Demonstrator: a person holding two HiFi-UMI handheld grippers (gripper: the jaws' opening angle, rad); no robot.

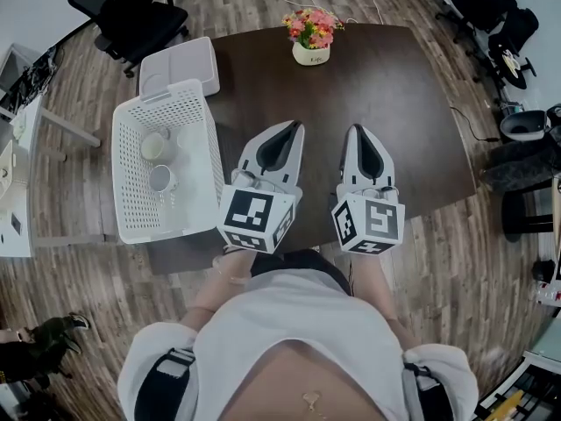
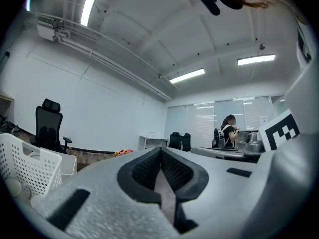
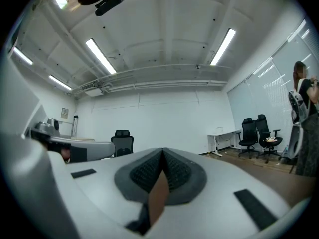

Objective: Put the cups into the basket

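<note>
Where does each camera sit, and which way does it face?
Head view: on the person's head, steeply down: dark wooden table, white perforated plastic basket, left gripper, right gripper, torso.
Left gripper view: on it, level along shut fingers; shares the basket with head view.
Right gripper view: on it, level along shut fingers, toward white wall.

White perforated basket (image 1: 127, 182) stands upright at the left end of my counter (image 1: 394, 103). Inside I note two cups with mouths showing: a cream cup (image 1: 156, 146) toward the far end, and a grey-mouthed cup (image 1: 161, 179) just beside it, nearer me.
</note>
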